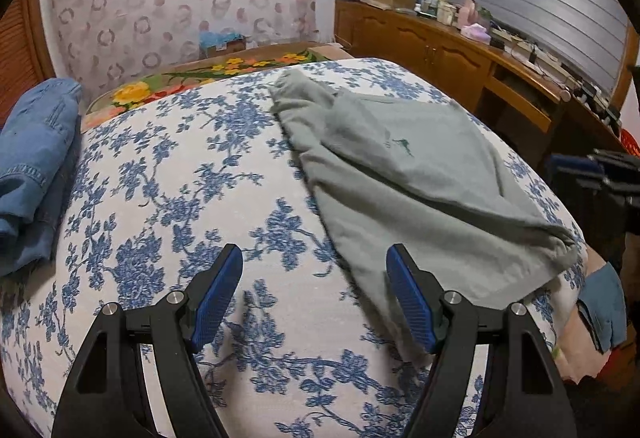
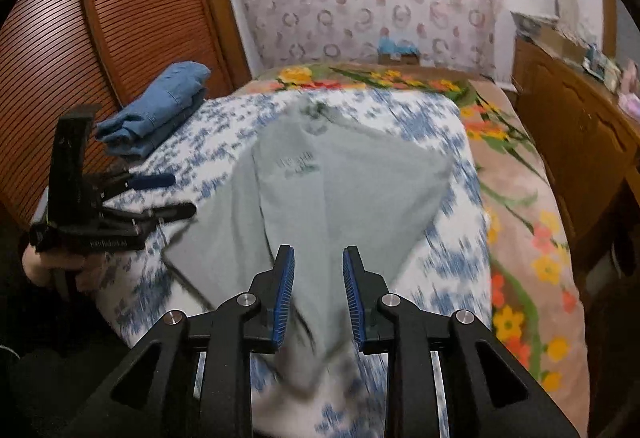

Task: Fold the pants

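Folded denim (image 1: 32, 166) lies at 9 o'clock on the floral bedspread (image 1: 200, 198). Left gripper (image 1: 314, 298): released, empty, beside the near edge of the grey pants (image 1: 408, 174). The pants lie at 2 o'clock, partly folded, rumpled; further folds appear to remain. Right gripper (image 2: 319, 292): pads parted, not pressing the cloth below.

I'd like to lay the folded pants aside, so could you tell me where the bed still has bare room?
The widest free patch is the floral bedspread between the folded blue jeans and the grey-green pants, running down to the open left tool. The flowered blanket beside the wooden cabinet is also bare. The cabinet's top is crowded.
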Tool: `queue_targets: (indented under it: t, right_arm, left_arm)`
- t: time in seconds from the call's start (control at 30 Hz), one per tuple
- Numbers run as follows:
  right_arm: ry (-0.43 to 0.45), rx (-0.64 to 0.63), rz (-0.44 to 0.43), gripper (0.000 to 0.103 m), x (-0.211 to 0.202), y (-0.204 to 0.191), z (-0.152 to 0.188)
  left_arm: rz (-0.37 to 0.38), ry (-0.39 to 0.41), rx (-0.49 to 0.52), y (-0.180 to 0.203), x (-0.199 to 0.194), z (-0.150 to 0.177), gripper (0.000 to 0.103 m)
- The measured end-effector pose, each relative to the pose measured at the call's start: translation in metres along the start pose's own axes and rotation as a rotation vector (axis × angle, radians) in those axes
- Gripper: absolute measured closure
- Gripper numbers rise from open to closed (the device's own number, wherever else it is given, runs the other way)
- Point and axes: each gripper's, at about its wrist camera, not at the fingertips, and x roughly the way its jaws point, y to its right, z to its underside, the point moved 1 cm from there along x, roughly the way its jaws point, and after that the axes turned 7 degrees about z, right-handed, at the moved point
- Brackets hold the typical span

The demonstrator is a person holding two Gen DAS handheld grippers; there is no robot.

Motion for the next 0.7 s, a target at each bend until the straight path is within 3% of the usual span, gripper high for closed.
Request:
queue_targets:
  t: [0.23, 0.33, 0.7]
  right_arm:
    - [0.009, -0.074, -0.061, 0.075, 0.044, -0.026, -0.032]
    - [-0.014, -0.101, -0.069, 0.067, 0.068, -0.037, -0.041]
    - [-0.135, -0.139, -0.078, 0.067, 0.145, -0.051, -0.073]
  left_arm:
    - [-0.002, 0.05, -0.025, -0.01, -0.013, -0.005, 0.028]
    - [-0.004, 0.069, -0.024, -0.013, -0.02, -0.007, 0.028]
    - [-0.012, 0.099, -0.043, -0.025, -0.033, -0.011, 0.028]
